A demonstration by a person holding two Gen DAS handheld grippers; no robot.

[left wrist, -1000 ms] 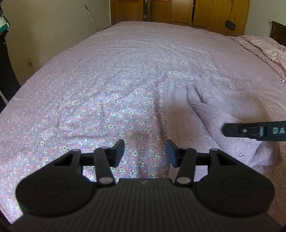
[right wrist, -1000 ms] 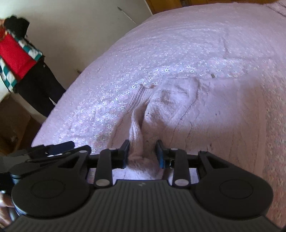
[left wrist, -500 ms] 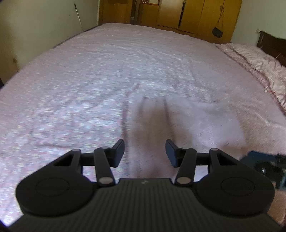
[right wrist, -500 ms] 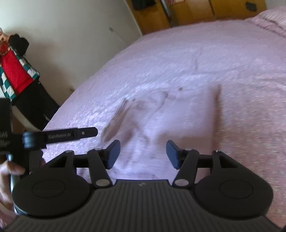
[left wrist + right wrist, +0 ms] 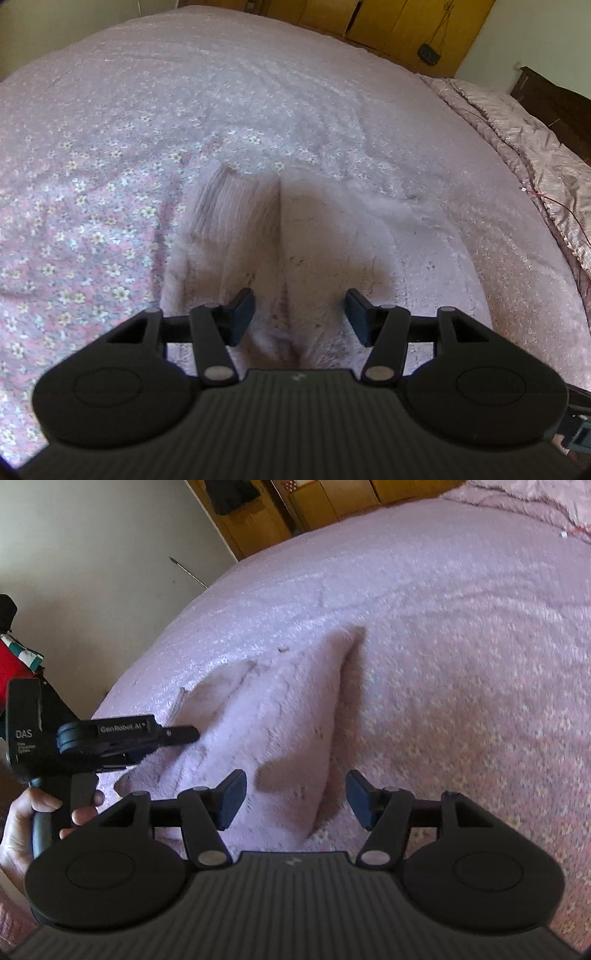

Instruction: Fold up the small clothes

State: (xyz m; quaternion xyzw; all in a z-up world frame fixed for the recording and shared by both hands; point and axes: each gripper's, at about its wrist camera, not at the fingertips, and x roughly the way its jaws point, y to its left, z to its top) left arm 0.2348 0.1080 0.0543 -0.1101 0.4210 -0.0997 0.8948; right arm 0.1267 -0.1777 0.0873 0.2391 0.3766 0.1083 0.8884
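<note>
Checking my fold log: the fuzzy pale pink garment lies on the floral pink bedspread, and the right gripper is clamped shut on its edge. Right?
Not quite. The right gripper is open, clamping nothing, as the right wrist view shows. The fuzzy pale pink garment does lie on the floral pink bedspread.

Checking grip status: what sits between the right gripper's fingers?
In the right wrist view, the pink garment's near edge lies between the right gripper's fingers, untouched.

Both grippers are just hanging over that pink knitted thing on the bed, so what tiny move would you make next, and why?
Probably lower the left gripper, whose jaws are opening, onto the near edge of the pink garment and pinch it. Both it and the right gripper hold nothing, and the garment lies only partly folded, one flap lapped over the middle.
</note>
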